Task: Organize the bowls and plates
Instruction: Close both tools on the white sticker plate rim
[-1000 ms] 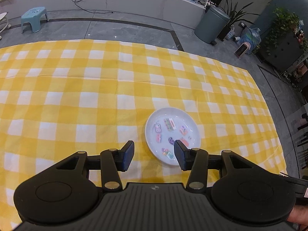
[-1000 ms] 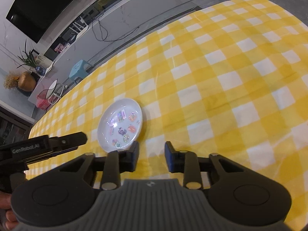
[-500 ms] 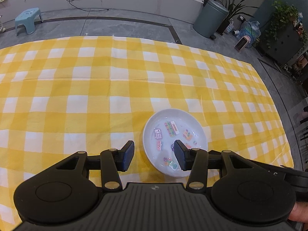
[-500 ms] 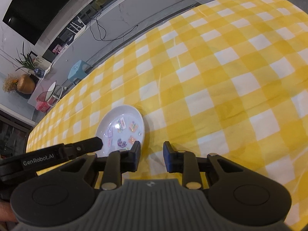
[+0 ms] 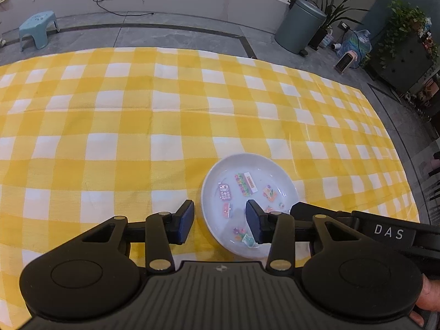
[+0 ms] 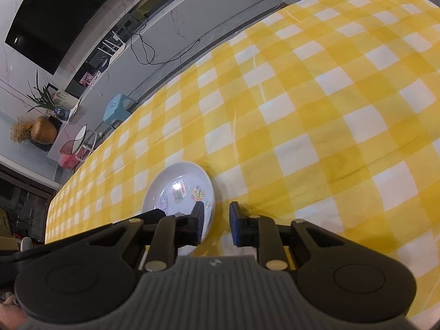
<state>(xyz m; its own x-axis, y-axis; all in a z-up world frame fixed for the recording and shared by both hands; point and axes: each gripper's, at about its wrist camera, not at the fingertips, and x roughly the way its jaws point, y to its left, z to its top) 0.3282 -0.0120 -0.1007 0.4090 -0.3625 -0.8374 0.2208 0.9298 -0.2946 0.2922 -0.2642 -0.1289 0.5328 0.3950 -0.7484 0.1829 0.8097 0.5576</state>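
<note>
A white plate [image 5: 249, 181] with small colourful stickers in it lies on the yellow checked cloth [image 5: 110, 126]. My left gripper [image 5: 220, 221] straddles the plate's near left rim, one finger outside on the cloth and the other over the plate's inside. Its jaws are closing and the pads stand clear of the rim. In the right wrist view the plate [image 6: 176, 184] sits just left of centre. My right gripper [image 6: 217, 221] straddles its right rim, jaws closing, with a gap still showing. The right gripper [image 5: 299, 210] also reaches in from the right in the left wrist view.
The cloth covers the whole table [image 6: 330, 110]. Past its far edge is grey floor with a blue stool [image 5: 38, 27], a grey bin [image 5: 299, 24] and plants [image 5: 404, 27]. A person's hand [image 5: 429, 297] holds the left gripper's handle.
Both grippers have come down closer to the plate, which looks larger now. Their jaws have narrowed. The right gripper's left finger now sits over the plate's edge.
</note>
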